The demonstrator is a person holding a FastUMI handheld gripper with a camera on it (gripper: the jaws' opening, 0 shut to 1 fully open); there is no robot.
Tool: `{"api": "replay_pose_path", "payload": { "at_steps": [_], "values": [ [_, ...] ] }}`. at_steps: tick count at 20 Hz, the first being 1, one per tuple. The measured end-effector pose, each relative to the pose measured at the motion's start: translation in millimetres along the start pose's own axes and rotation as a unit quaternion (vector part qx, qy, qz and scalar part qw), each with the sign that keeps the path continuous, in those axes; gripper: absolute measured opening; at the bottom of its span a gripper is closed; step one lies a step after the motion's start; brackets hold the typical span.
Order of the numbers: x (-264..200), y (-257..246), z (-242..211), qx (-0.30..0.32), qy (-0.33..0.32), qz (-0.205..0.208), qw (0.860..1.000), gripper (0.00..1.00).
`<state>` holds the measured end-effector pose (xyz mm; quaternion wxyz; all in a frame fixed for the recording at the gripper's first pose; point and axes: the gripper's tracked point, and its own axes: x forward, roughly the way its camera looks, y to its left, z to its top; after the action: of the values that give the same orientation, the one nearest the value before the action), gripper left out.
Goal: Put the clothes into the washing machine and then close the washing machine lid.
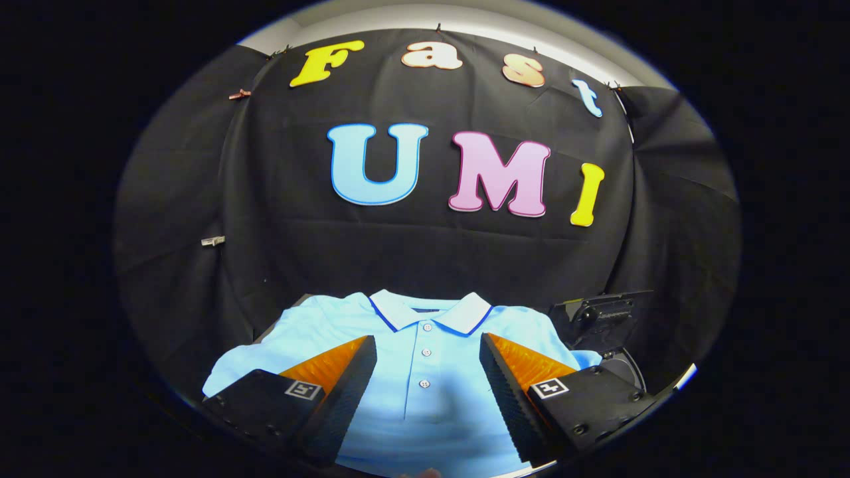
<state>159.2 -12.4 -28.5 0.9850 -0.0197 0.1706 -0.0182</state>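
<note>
On the left we see the booth's black cloth wall (199, 199) with a small metal clip (212, 241) pinned to it, and a second, copper-toned clip (240, 95) higher up. Below it the left sleeve of a light blue polo shirt (425, 398) spreads out flat on the dark table (302, 300), whose edge peeks out behind the shoulder. Our tool (428, 352) hangs over the shirt with its fingers spread wide apart, pinching nothing; the button placket and the white collar with a dark blue stripe lie in the gap between them and just beyond. The fingers cover part of both shoulders. To the right, just beside the right sleeve, stands a black washing machine (601, 318) with its lid raised; the round opening below sits partly behind the right finger.
</note>
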Motion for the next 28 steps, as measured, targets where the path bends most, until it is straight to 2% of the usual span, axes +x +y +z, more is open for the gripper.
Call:
{"api": "replay_pose_path", "payload": {
  "at_steps": [7,11,16,22,25,26,28],
  "values": [
    [34.5,1.1,-36.1,0.004,0.114,-0.005,0.994,0.98],
    [40.5,0.0,-54.9,0.033,0.172,-0.002,0.985,0.98],
    [38.2,1.1,-55.7,0.037,0.209,-0.004,0.977,0.99],
    [39.5,0.2,-61.6,0.041,0.28,-0.011,0.959,0.99],
    [42.7,-3.4,-62.0,0.041,0.309,-0.014,0.95,0.93],
    [44.9,-4.7,-62.9,0.044,0.313,-0.015,0.949,0.72],
    [45.3,-5.5,-63.8,0.045,0.319,-0.014,0.947,0.69]
  ]
}}
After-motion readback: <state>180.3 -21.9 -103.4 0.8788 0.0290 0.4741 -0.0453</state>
